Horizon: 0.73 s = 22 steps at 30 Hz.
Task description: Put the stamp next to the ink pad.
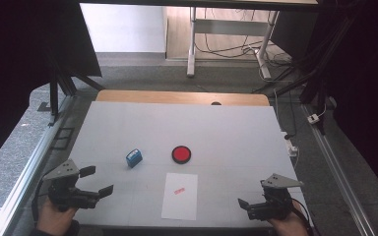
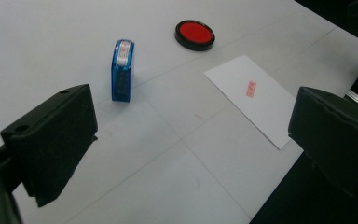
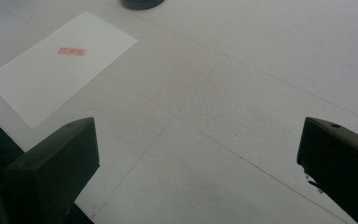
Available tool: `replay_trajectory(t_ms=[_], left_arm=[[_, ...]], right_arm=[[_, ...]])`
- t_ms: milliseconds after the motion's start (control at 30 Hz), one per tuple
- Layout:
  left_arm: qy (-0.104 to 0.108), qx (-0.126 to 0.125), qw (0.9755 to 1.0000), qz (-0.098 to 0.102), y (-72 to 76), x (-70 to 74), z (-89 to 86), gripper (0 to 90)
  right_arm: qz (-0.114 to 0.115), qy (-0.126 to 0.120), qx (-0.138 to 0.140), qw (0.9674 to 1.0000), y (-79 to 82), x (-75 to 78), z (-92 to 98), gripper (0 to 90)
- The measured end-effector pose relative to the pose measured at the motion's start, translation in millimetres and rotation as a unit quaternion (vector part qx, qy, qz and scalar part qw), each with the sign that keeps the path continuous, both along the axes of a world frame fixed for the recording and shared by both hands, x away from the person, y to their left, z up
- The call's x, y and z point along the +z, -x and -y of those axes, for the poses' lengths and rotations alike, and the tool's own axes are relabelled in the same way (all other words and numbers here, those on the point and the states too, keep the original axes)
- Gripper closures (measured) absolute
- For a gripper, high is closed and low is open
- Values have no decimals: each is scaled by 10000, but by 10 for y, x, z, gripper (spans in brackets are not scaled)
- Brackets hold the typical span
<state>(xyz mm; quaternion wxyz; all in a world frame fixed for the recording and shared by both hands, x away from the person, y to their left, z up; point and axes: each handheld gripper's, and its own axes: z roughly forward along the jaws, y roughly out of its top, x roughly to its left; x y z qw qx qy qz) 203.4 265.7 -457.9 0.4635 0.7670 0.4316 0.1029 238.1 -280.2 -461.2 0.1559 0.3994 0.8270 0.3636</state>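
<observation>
A small blue stamp (image 1: pixel 134 158) (image 2: pixel 121 70) stands on the white table left of centre. To its right lies a round red ink pad (image 1: pixel 181 154) (image 2: pixel 195 34) in a black case. A white sheet of paper (image 1: pixel 180 195) (image 2: pixel 254 97) (image 3: pixel 60 65) bearing a small red stamp mark (image 1: pixel 178 191) lies near the front edge. My left gripper (image 1: pixel 96 181) (image 2: pixel 191 149) rests open at the front left, with nothing between its jaws. My right gripper (image 1: pixel 248 206) (image 3: pixel 200 172) sits open at the front right, its jaws empty too.
The white table top (image 1: pixel 226 132) has a wooden strip along its far edge. Metal rails run along both sides of the table. Desk legs and cables stand on the floor beyond, with dark curtains left and right.
</observation>
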Motion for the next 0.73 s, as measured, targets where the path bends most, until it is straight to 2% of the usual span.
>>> replay_trajectory(t_ms=[367,533,600,733], left_arm=[[-393,235,9985,-302,87,-125,-71,16],[-728,320,9956,-501,103,-189,-61,18],[-785,338,9952,-477,108,-187,-44,19],[-873,307,9939,-595,83,-199,-19,23]], right_arm=[[-3,44,12,10000,-1,0,-10,0],[-20,72,36,10000,-3,-1,-19,0],[-22,69,33,10000,-4,-1,-20,0],[-41,77,32,10000,-9,-6,-17,0]])
